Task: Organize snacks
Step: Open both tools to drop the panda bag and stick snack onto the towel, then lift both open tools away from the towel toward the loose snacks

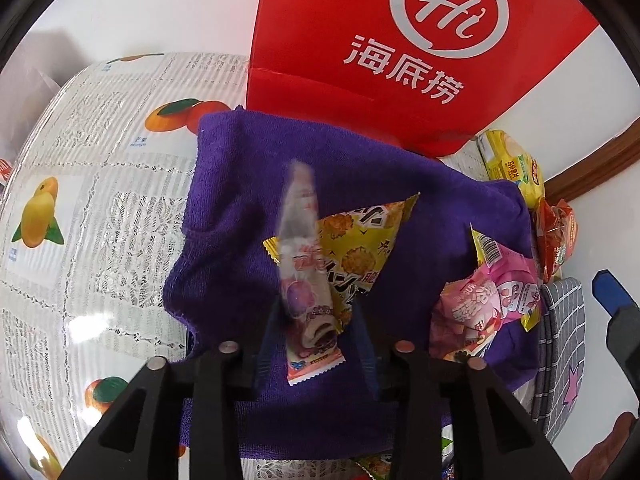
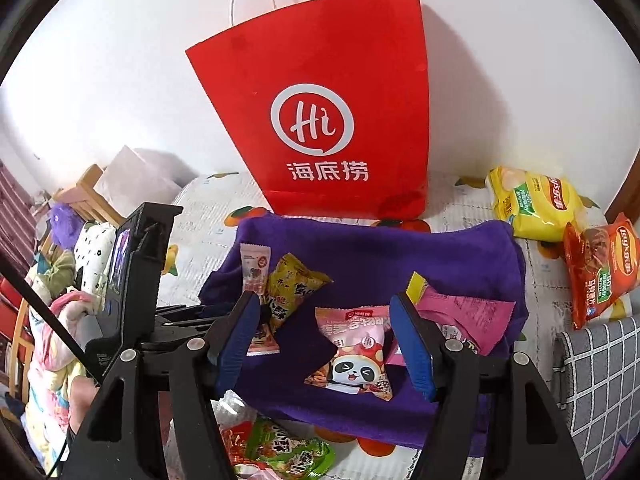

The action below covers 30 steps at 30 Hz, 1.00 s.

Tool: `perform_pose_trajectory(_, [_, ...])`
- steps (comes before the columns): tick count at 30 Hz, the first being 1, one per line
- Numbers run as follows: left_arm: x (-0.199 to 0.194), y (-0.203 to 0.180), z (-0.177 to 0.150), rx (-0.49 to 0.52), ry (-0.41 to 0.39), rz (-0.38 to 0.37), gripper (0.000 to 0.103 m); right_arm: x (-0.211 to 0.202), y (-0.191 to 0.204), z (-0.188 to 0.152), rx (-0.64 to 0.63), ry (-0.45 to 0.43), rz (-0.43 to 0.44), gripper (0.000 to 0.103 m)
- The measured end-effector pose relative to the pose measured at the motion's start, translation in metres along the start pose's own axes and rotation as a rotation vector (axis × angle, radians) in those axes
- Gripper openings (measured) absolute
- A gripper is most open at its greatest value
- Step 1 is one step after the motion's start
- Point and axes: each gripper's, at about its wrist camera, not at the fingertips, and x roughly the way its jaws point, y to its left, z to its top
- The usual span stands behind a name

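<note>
A purple towel [image 1: 240, 184] [image 2: 360, 248] lies on the table in front of an upright red paper bag [image 1: 360, 60] [image 2: 320, 100]. A white-and-purple snack packet [image 1: 304, 272] [image 2: 254, 268] stands on end, blurred, between the fingers of my left gripper [image 1: 316, 308]; the pads stand off it. A yellow packet [image 1: 360, 248] [image 2: 296, 276] lies just behind it. My right gripper [image 2: 324, 298] is open over the towel, its blue pads either side of a pink panda packet [image 2: 352, 356] without touching it. Another pink packet [image 2: 464, 312] [image 1: 492, 296] lies to the right.
A yellow chips bag [image 2: 536, 208] and a red chips bag [image 2: 604, 268] lie at the right on the fruit-print tablecloth [image 1: 80, 200]. Green and red packets [image 2: 288, 448] lie at the near edge. A grey checked cushion [image 2: 600, 380] borders the right side.
</note>
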Motion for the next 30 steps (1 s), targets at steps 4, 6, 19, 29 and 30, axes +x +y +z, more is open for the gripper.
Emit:
perform_pose_trajectory(4, [-0.009, -0.003, 0.001, 0.023, -0.035, 0.006, 0.054, -0.001, 0.002, 0.000, -0.010, -0.005, -0.001, 0.067])
perform_pose_trajectory(6, [-0.015, -0.005, 0.000, 0.041, -0.055, 0.010, 0.060, -0.002, 0.003, 0.000, -0.009, -0.009, -0.003, 0.067])
perform_pose_trajectory(19, [-0.032, -0.003, 0.003, 0.052, -0.077, -0.003, 0.063, -0.018, 0.007, 0.000, -0.016, -0.068, -0.026, 0.067])
perform_pose_trajectory(29, [-0.052, 0.002, 0.003, 0.040, -0.098, -0.026, 0.064, -0.039, 0.026, -0.026, -0.020, -0.084, -0.020, 0.067])
perform_pose_trajectory(30, [-0.054, 0.001, 0.002, 0.040, -0.101, -0.031, 0.065, -0.040, 0.026, -0.037, -0.021, -0.075, -0.020, 0.067])
